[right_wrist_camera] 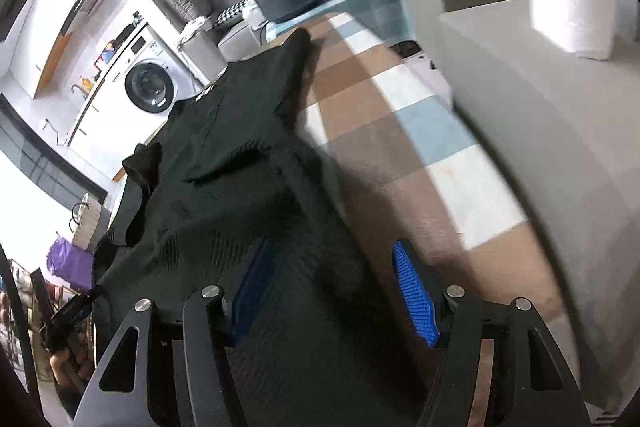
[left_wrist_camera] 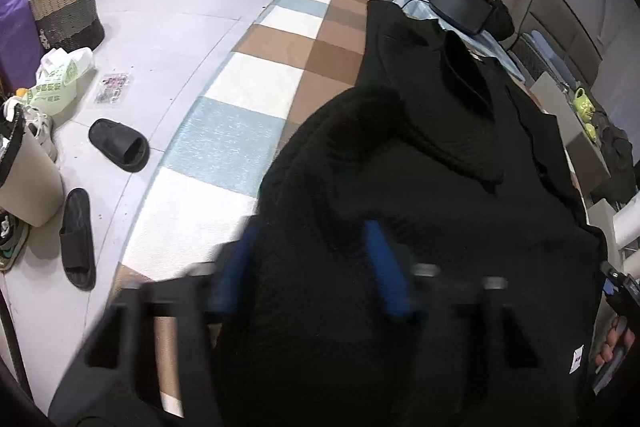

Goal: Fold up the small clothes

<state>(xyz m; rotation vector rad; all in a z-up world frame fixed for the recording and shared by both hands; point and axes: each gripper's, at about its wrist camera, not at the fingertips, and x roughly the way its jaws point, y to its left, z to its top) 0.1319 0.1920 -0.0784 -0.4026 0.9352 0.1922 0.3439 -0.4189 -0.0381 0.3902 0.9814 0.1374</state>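
Black garment [left_wrist_camera: 460, 155] spread on checked rug [left_wrist_camera: 256, 75], ahead of and under both grippers. Left gripper [left_wrist_camera: 308, 267]: blue pads [left_wrist_camera: 384, 267] narrowed around a raised fold of garment, apparently pinching it, though blurred. Right gripper [right_wrist_camera: 332, 291]: about half open over the garment's edge, fabric between the pads, not pressed.

Your open lane is the bare checkered rug [left_wrist_camera: 256, 75] left of the black garment [left_wrist_camera: 440, 155]. On its right a narrower rug strip is hemmed by the grey sofa [right_wrist_camera: 520, 115]. Far end blocked by a black box [left_wrist_camera: 460, 1]. Slippers [left_wrist_camera: 120, 145] and basket [left_wrist_camera: 66, 7] stand well apart on the floor.
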